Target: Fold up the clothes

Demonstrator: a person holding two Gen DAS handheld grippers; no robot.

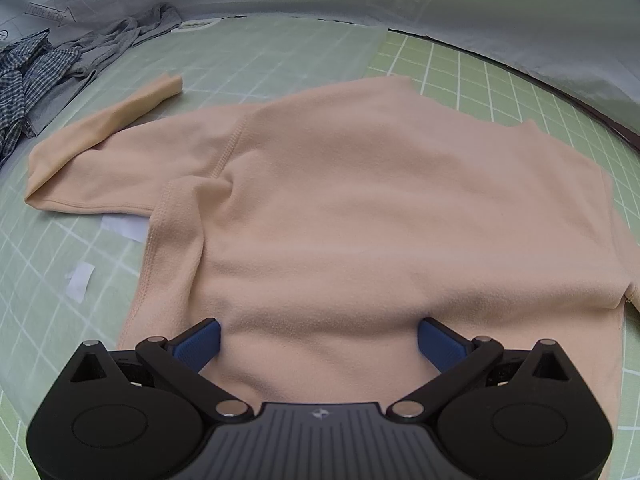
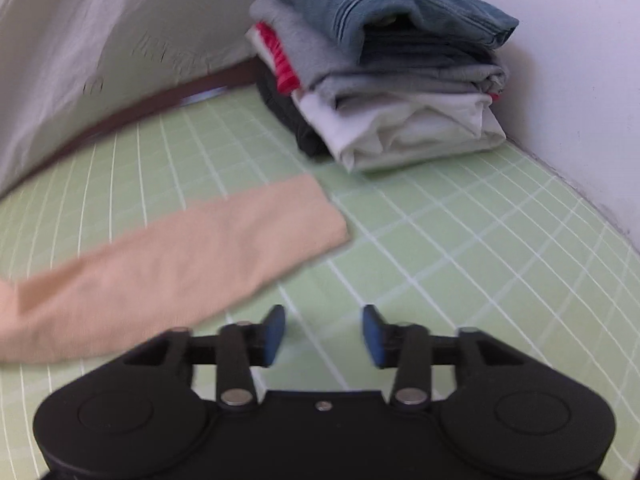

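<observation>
A peach fleece sweater [image 1: 360, 200] lies flat on the green grid mat [image 1: 460, 76]. One sleeve [image 1: 100, 132] is bent back on itself at the far left. My left gripper [image 1: 320, 340] hovers over the near part of the sweater, jaws wide apart, with fabric lying under and between the blue pads [image 1: 200, 342] but not pinched. In the right wrist view the other peach sleeve [image 2: 180, 260] stretches flat across the mat [image 2: 480, 260]. My right gripper [image 2: 324, 332] stands open just right of it, with only bare mat between its fingers.
A stack of folded clothes [image 2: 380, 80], blue on top, then grey, red and white, sits at the mat's far corner by a white wall [image 2: 580, 100]. A heap of unfolded plaid and grey garments [image 1: 48, 80] lies at the far left. White tape pieces [image 1: 80, 280] mark the mat.
</observation>
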